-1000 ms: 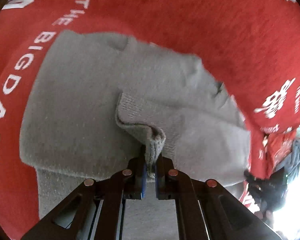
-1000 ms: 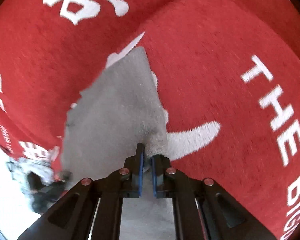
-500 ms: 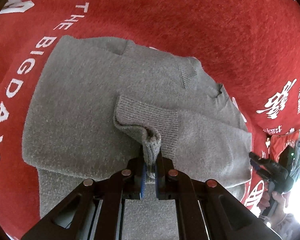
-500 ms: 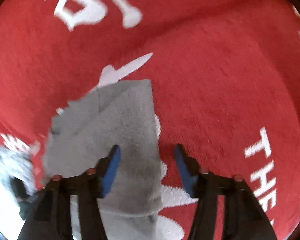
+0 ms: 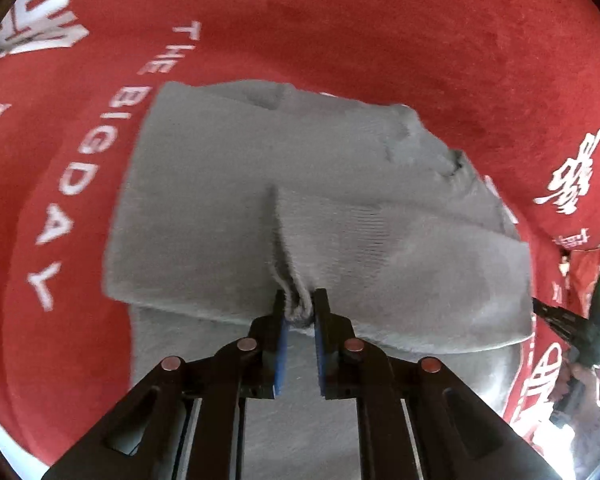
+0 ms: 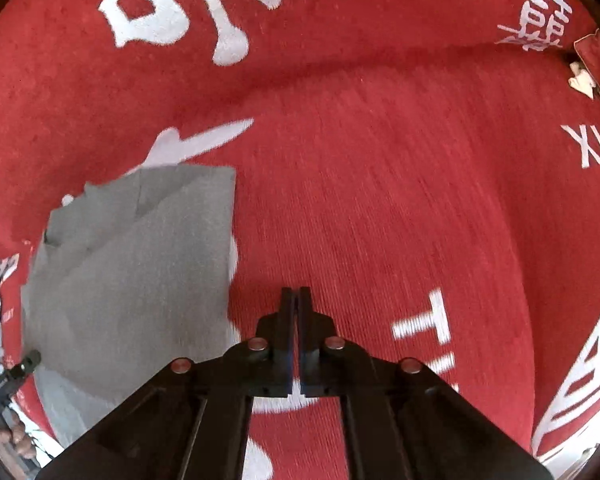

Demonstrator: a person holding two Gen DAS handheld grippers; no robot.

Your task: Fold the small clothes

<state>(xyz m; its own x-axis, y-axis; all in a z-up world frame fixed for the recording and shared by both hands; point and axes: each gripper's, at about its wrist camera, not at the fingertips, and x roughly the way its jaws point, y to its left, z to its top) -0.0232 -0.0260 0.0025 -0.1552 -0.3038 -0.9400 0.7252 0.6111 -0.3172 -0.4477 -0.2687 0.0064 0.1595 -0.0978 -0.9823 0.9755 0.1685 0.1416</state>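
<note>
A: Sweater [image 5: 228, 208], grey knit, lay flat on the red cloth [image 5: 380, 40]. In the left wrist view it filled the middle, with one sleeve [image 5: 400, 248] folded across the body from about three o'clock.

B: And the cuff?

A: The ribbed cuff end was bunched between the tips of the left gripper [image 5: 299, 310] at six o'clock. The jaws were opening, standing slightly apart, yet the blue pads [image 5: 281, 344] were touching the knit on both sides, so the cuff was pinched.

B: What of the other tool?

A: The right gripper [image 6: 298, 304] had its jaws pressed together with nothing between them. It pointed down at bare red cloth, and the sweater [image 6: 140, 280] sat off at about nine o'clock in that view, apart from the tips.

B: Anything beyond the garment?

A: White lettering [image 5: 64, 184] ran along the cloth at nine o'clock of the sweater in the left view, and white characters [image 6: 220, 4] sat at twelve o'clock in the right view. A hand on the other tool's handle showed at the lower edges, blurred.
</note>
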